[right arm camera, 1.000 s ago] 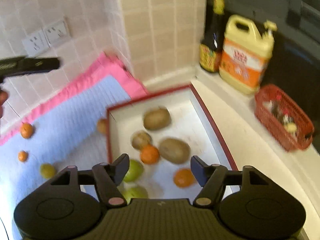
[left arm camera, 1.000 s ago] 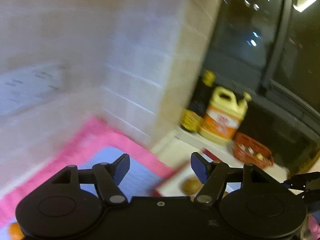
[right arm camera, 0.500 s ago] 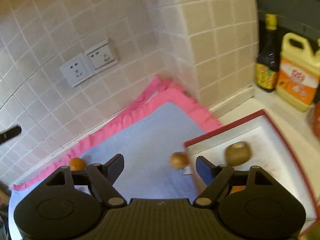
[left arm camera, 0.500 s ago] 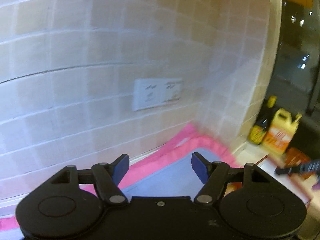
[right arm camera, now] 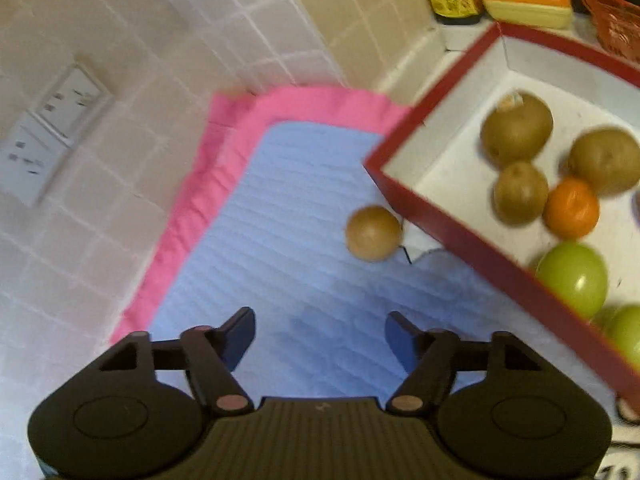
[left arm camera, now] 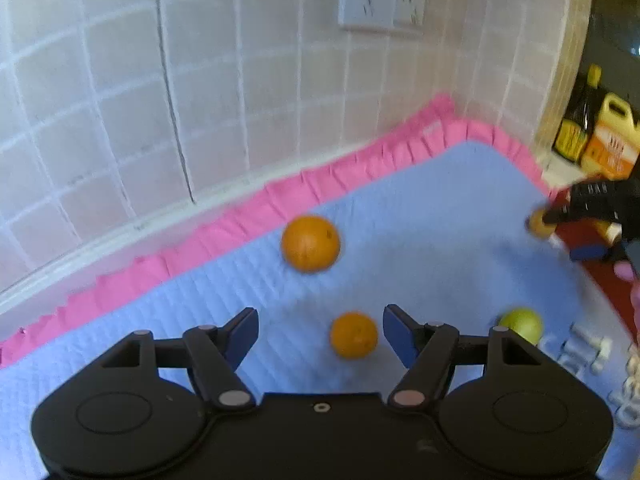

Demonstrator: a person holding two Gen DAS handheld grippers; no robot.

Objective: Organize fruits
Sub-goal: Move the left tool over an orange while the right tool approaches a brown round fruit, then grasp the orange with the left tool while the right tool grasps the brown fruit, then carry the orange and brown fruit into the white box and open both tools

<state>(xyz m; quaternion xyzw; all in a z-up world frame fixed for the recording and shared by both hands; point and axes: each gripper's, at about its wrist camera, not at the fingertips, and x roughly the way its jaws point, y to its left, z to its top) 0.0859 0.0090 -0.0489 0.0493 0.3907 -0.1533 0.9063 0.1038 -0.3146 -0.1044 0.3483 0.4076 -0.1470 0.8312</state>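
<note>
Jaws spread wide on both grippers, we judge the small round orange firm, light, roll-prone — best pinched across its middle.

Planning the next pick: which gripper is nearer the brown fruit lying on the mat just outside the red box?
Right. The right gripper faces the brown fruit just ahead; in the left view its tip nearly touches it. The left gripper hangs over a small orange, far across the mat.

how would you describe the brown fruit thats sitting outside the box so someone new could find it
Start at the red-walled box at the right of the blue mat. Just outside the box's left wall, on the mat, lies one round brown fruit, ahead of the open right claw. It is the only brown fruit not inside the box; the other brown ones lie within it.
</note>
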